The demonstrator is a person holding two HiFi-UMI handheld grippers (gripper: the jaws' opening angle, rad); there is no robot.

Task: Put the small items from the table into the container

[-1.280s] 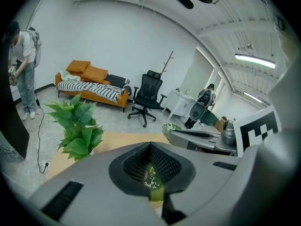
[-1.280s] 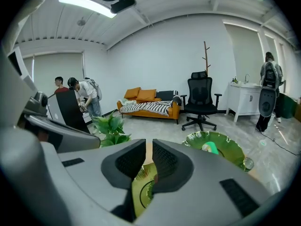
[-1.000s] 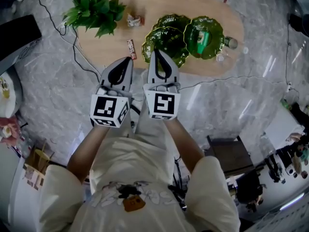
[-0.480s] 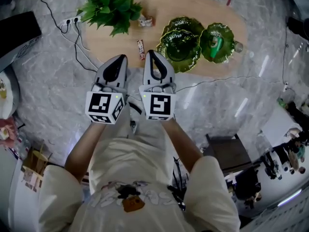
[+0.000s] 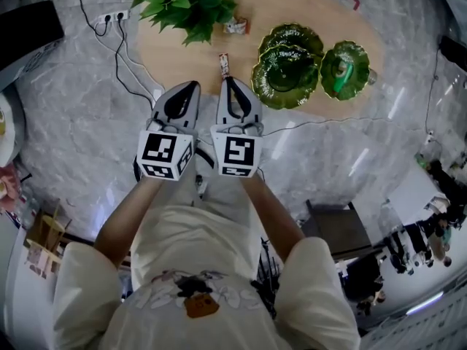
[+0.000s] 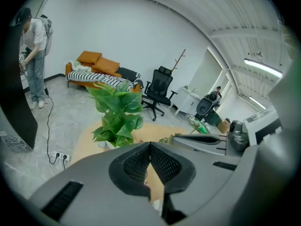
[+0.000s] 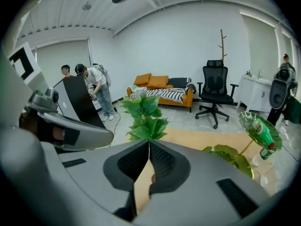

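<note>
Right, picked out the left gripper [image 5: 194, 84] and the right gripper [image 5: 229, 81] side by side, tips at the near edge of the oval wooden table [image 5: 306, 2]. Checked the left gripper view: jaws pressed together at the tip, nothing between them. Same story on the right: jaws closed tip to tip, empty. Spotted a small wrapped bar [image 5: 225, 65] on the wood just beyond the right gripper's tip, apart from it. Found a second small wrapper [image 5: 235, 26] farther out, just right of the potted plant [image 5: 186, 2] at the table's far left. Caught a little red item [image 5: 354, 1] way over at the far right edge. Counted three green leaf-shaped dishes [image 5: 288, 75] right of the bar: two overlapping in the middle, and a third dish [image 5: 344, 68] to their right with a green bottle [image 7: 260, 132] lying in it. Logged all three small items on bare wood, outside the dishes. Noted a power strip [image 5: 113, 17] and cables on the marble floor [image 5: 73, 137] left of the table. Beyond the table, in the gripper views, made out an orange sofa [image 7: 162, 91] and a black office chair [image 7: 215, 91].
</note>
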